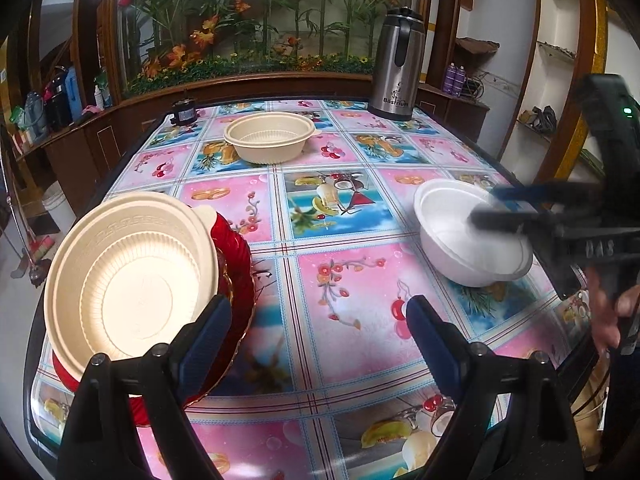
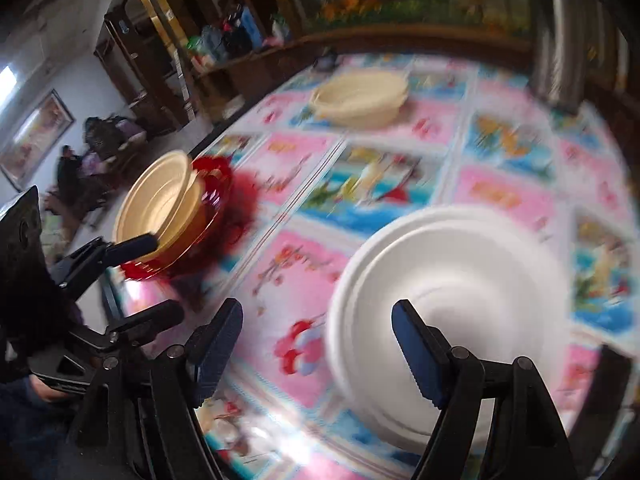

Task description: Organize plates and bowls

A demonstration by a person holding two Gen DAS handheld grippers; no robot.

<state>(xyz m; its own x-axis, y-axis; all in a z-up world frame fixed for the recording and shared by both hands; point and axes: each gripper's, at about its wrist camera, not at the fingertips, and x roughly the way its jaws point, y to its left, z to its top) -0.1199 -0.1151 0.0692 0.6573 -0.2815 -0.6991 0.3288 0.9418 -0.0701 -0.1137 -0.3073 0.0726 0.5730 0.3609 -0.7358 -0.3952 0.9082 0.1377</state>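
With jaws wide, the right gripper [image 2: 316, 344] straddles the near rim of the white bowl [image 1: 468, 236], apparently to grip it, while the empty, wide left gripper [image 1: 318, 330] waits beside the cream bowl [image 1: 128, 276] stacked on red plates [image 1: 236, 280].

"Bastrium" on steel thermos [image 1: 394, 64], other markings unreadable

White bowl [image 1: 472, 236]; cream bowls [image 1: 128, 276]; red plate [image 1: 236, 264]; pink-blue fruit-and-flower checked tablecloth [image 1: 348, 300]; steel flask [image 1: 394, 64].
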